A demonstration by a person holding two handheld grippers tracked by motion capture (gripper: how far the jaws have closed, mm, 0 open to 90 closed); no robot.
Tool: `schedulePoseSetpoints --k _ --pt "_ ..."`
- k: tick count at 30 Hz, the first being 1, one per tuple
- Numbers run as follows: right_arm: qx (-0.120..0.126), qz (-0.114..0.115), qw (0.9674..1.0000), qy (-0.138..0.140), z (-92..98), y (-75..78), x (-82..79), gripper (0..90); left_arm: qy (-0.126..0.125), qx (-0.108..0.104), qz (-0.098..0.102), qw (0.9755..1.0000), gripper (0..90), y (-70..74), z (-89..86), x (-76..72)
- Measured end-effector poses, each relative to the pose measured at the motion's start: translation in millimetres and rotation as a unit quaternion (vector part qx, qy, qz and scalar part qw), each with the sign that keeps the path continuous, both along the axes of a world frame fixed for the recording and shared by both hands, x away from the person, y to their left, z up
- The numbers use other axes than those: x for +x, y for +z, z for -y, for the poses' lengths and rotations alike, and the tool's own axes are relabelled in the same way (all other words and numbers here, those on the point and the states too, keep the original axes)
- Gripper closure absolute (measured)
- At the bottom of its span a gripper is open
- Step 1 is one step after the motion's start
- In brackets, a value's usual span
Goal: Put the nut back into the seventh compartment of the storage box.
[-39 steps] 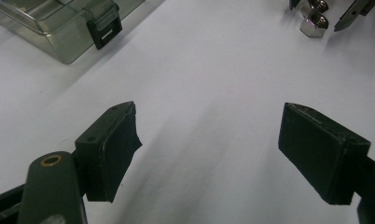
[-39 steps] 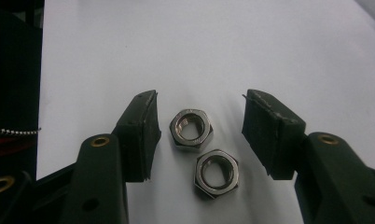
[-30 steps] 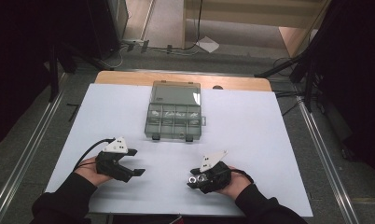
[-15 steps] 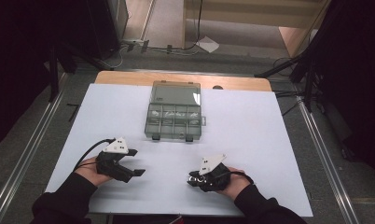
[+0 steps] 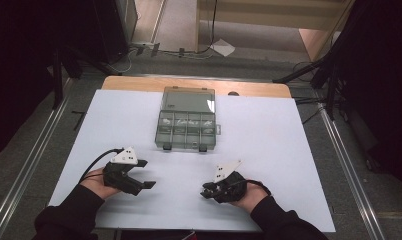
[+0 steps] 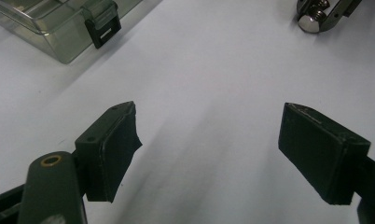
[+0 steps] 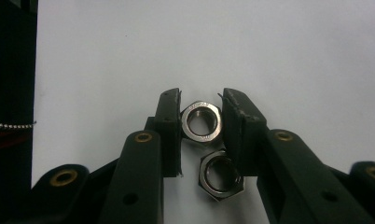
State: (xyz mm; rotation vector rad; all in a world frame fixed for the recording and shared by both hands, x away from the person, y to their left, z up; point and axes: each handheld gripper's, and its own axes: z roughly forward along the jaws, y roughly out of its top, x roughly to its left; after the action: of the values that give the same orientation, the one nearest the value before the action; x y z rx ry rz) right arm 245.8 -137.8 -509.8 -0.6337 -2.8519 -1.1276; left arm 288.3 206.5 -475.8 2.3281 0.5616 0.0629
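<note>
Here the work in hand is the picking up of a small silver hexagonal steel nut (image 7: 201,122) from the white desk (image 5: 289,150). In the right gripper view the right gripper (image 7: 202,119) has its two black jaws on either side of this nut, close against its flat sides; whether they already press it firmly I cannot tell for sure, but I judge them closed on it. A second silver hexagonal nut (image 7: 220,175) lies just behind the first one, at about 6 o'clock from it, between the jaw arms and touching or almost touching the first nut.

In the high view the right gripper (image 5: 209,192) sits at about 5 o'clock on the desk, near the front edge. The left gripper (image 5: 146,175) is at about 7 o'clock, and in its own view the left gripper (image 6: 209,154) has its jaws wide apart, with nothing between them, above bare desk.

A clear plastic compartment box (image 5: 186,125) with its lid raised stands near the middle of the desk, at about 12 o'clock from both grippers and well apart from them.

I judge that the next move calls for a firm squeeze and a straight lift, so that the second nut is not dragged along, and then a carry toward the box.
</note>
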Motion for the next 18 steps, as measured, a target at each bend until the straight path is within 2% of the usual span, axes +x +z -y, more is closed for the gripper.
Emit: schedulePoseSetpoints --k 3,4,12,16,18 --pt "0.002 -0.008 1.0 -0.005 -0.4 0.6 1.4 71.3 -0.001 0.006 -0.001 1.0 19.7 0.8 -0.3 0.0" --pt "0.002 -0.008 1.0 -0.002 -0.7 0.7 2.0 71.3 0.001 -0.003 0.001 1.0 19.8 -0.6 0.2 -0.2" --pt "0.004 -0.023 0.9997 -0.006 -3.4 1.7 2.8 71.3 0.0 -0.001 0.001 1.0 19.7 -0.3 0.0 -0.3" --pt "0.013 -0.028 0.9994 -0.015 -3.2 4.3 4.0 71.3 0.001 -0.003 0.002 1.0 19.7 -0.5 0.0 -0.4" --pt "0.02 -0.027 0.9993 -0.017 -2.4 7.6 4.4 71.3 -0.002 0.011 -0.002 0.9999 19.7 1.4 -0.8 0.1"
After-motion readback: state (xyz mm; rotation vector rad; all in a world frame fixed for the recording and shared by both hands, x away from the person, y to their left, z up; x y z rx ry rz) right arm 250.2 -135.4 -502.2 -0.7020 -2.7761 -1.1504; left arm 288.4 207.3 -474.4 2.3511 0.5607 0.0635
